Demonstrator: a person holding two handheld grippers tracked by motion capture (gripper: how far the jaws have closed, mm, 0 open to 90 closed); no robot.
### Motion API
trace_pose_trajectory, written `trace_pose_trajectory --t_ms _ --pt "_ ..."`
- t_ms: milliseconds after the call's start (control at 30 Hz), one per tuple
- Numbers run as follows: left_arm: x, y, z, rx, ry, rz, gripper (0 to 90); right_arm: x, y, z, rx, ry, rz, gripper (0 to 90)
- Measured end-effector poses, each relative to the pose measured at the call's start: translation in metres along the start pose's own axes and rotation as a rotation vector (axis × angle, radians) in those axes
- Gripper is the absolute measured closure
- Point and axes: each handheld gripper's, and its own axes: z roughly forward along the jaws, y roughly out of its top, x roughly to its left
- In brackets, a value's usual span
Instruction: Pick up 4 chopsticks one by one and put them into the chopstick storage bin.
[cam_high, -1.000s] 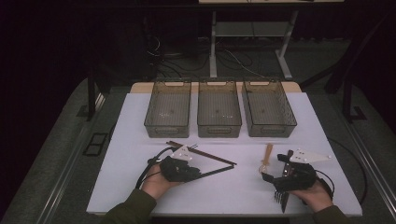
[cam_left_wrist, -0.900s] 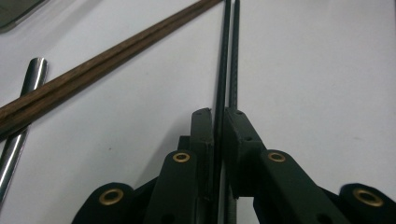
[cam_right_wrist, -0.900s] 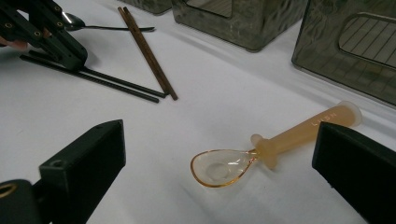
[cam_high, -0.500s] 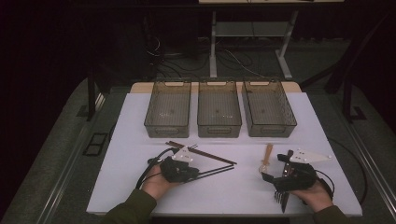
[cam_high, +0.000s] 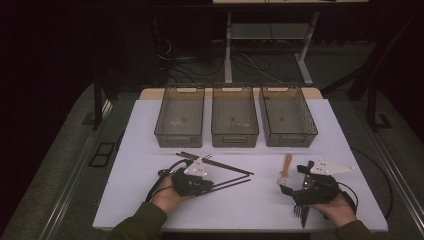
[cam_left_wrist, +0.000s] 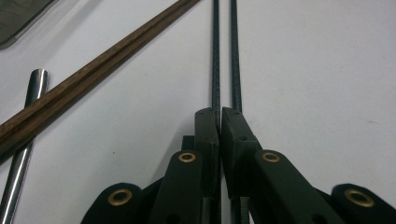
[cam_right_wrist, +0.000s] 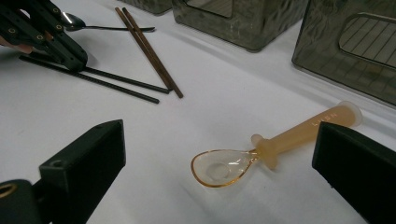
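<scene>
Left tongs: jaws have just been closing and now stand pressed together on the black chopsticks, which run out ahead between the pads.
Black chopsticks: a pair side by side on the white worktop, near end in the left tongs, tips pointing toward the right side.
Right tongs: jaws wide apart, gripping nothing; the amber spoon lies on the worktop between them, untouched.
Brown chopsticks: flat on the worktop just beside the black pair.
Metal spoon: next to the brown chopsticks.
Bins: three clear bins in a row at the far edge.
</scene>
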Motion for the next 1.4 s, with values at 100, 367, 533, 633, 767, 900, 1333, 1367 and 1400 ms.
trace_pose_trajectory --t_ms 100,367,533,633,767,900,1333,1367,1400 --pt "0.0 0.0 0.0 0.002 -0.001 0.004 86.1 0.0 0.0 0.0 0.0 0.0 0.0 2.5" --pt "0.002 -0.001 -0.003 0.007 -0.005 0.006 86.1 0.0 0.0 0.0 0.0 0.001 0.0 2.5" --pt "0.001 0.0 -0.004 -0.011 -0.008 -0.005 86.1 0.0 0.0 0.0 0.0 0.001 0.001 2.5" --pt "0.001 0.0 -0.005 -0.017 -0.014 -0.005 86.1 0.0 0.0 0.0 -0.001 0.002 0.0 2.5" --pt "0.001 0.0 -0.008 -0.032 -0.025 -0.016 86.1 0.0 0.0 0.0 0.0 0.002 0.001 2.5" --pt "0.001 0.0 -0.012 -0.049 -0.032 -0.028 86.1 0.002 0.0 0.001 0.003 0.008 -0.003 2.5" --pt "0.002 0.002 -0.021 -0.076 -0.043 -0.066 86.3 0.002 -0.001 0.003 0.011 0.009 -0.003 2.5" --pt "0.003 0.003 -0.023 -0.08 -0.04 -0.066 86.3 0.002 -0.001 0.003 0.011 0.009 -0.003 2.5" --pt "0.003 0.003 -0.024 -0.087 -0.041 -0.071 86.3 0.002 -0.001 0.003 0.012 0.009 -0.004 2.5"
